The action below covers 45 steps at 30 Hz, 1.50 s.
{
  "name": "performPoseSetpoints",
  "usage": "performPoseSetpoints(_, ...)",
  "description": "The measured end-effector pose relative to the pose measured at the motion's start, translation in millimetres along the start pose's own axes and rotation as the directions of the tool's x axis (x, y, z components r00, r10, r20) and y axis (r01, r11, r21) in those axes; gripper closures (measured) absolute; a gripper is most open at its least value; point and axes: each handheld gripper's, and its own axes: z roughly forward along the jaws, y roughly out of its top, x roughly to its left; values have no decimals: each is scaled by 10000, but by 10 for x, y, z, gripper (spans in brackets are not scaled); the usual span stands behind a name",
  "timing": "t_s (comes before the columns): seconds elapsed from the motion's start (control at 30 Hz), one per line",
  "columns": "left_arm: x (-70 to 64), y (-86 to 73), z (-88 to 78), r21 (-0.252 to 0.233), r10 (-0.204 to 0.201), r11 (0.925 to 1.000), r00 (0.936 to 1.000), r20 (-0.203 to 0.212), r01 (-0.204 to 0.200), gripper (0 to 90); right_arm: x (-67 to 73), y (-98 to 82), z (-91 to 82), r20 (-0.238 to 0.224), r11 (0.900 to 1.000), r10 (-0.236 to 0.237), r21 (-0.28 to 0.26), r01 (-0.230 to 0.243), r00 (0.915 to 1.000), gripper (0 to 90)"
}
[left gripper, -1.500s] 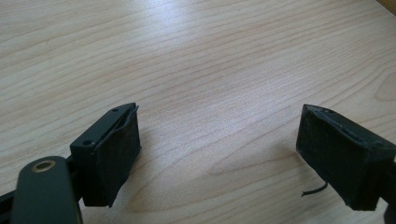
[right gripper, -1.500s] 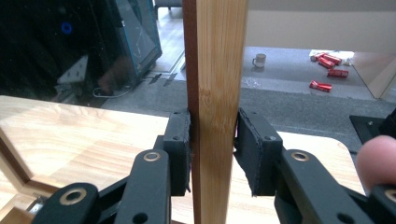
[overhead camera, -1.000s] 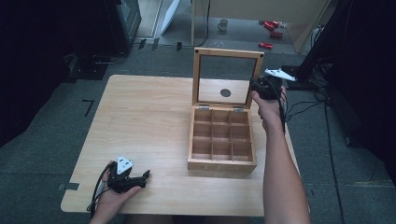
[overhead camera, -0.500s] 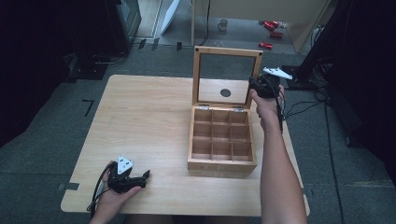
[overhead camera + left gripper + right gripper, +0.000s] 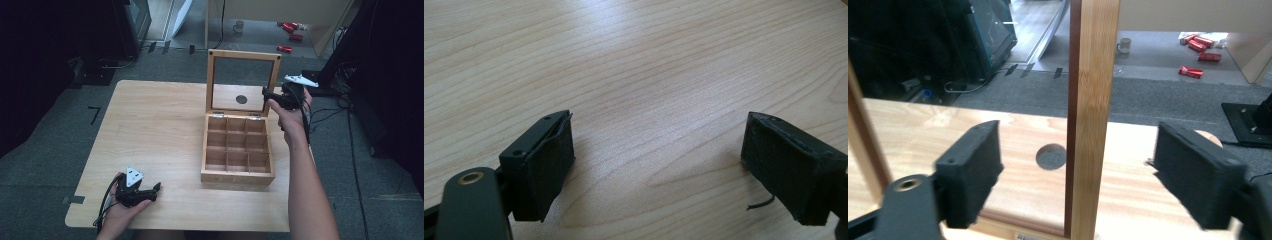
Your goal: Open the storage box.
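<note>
High view: right gripper [image 5: 271, 95] right of centre, jaws wide apart straddling the upright lid [image 5: 244, 80] side rail of the wooden box [image 5: 238, 147], probably to swing it. Left gripper [image 5: 145, 191] lower left, wide open, empty, idle on the table [image 5: 150, 125].

No text, label, brand, number or sign can be read; a small strip at the bottom of the lid frame [image 5: 1024, 236] is too blurred.

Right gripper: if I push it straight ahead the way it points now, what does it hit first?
Most likely the lid's right frame post, standing upright between the open jaws of the right gripper. Depth is unclear, but nothing sits nearer in that line.
</note>
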Motion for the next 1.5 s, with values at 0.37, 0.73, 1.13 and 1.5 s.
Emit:
performPoseSetpoints(0.37, -9, 1, 3, 10, 49, 10000, 10000, -27, -49, 144, -24, -242, -349, -193, 9993, -317, 179, 320, 9993, 67)
performPoseSetpoints(0.73, -12, 0, 3, 8, 86, 10000, 10000, -33, -86, 144, -36, -602, -716, -572, 9960, -696, 516, 725, 9959, 37)
performPoseSetpoints(1.13, -20, -2, 5, -12, 55, 10000, 10000, -56, -55, 146, 2, -991, -1110, -516, 9934, -1014, 489, 1039, 9935, 37)
performPoseSetpoints(1.5, -19, -2, 2, 10, 91, 10000, 9999, -45, -91, 147, -84, -1317, -1308, -573, 9954, -773, 515, 803, 9954, 37)
